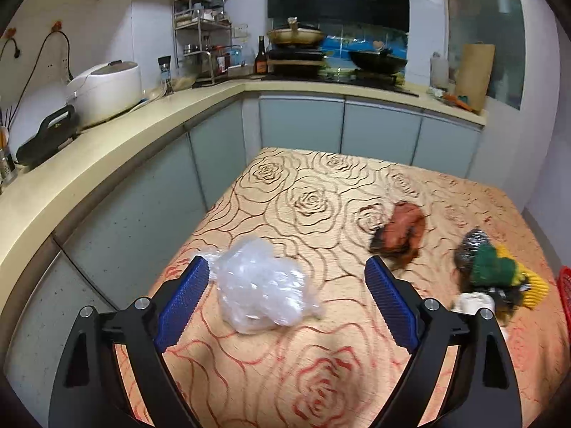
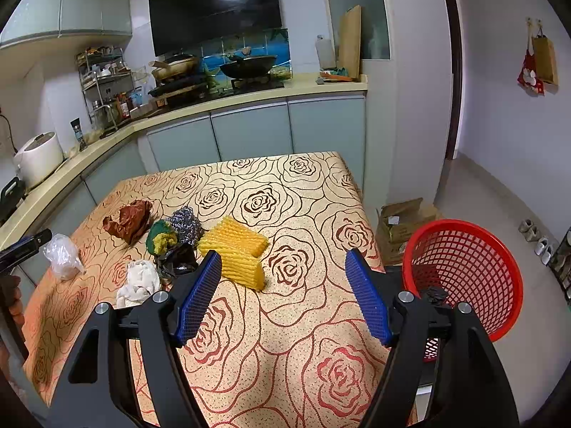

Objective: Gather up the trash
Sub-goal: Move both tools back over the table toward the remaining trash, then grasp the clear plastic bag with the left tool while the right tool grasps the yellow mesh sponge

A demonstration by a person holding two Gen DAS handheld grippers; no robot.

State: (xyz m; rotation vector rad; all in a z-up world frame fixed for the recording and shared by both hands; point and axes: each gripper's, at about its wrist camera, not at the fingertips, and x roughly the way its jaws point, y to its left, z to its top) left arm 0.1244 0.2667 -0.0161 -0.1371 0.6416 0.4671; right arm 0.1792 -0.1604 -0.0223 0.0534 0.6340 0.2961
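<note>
My left gripper hangs over the near left part of the table, jaws spread wide and holding nothing. The crumpled clear plastic bag lies on the rose-patterned tablecloth between the blue pads, closer to the left pad, which looks to be touching or just beside its edge; I cannot tell which. My right gripper is likewise wide open and empty, over the near middle of the table.

The rest of the trash sits in a cluster further right: a crumpled brown wrapper, a green and yellow sponge against a steel wool scrubber, a black crumpled scrap, a white wad of tissue, and yellow foam netting just beyond my right gripper's left pad. The red mesh basket stands on the floor off the table's right edge, with something dark already at its bottom.

What worries me is the bag. It is light, springy and slippery, and it sits off-centre in the jaws, so closing may nip only a thin fold or push it away. A pinch set too low could catch the tablecloth and drag the whole cluster. The carry to the basket crosses the other pieces, and a loose corner could sweep them off the table.
</note>
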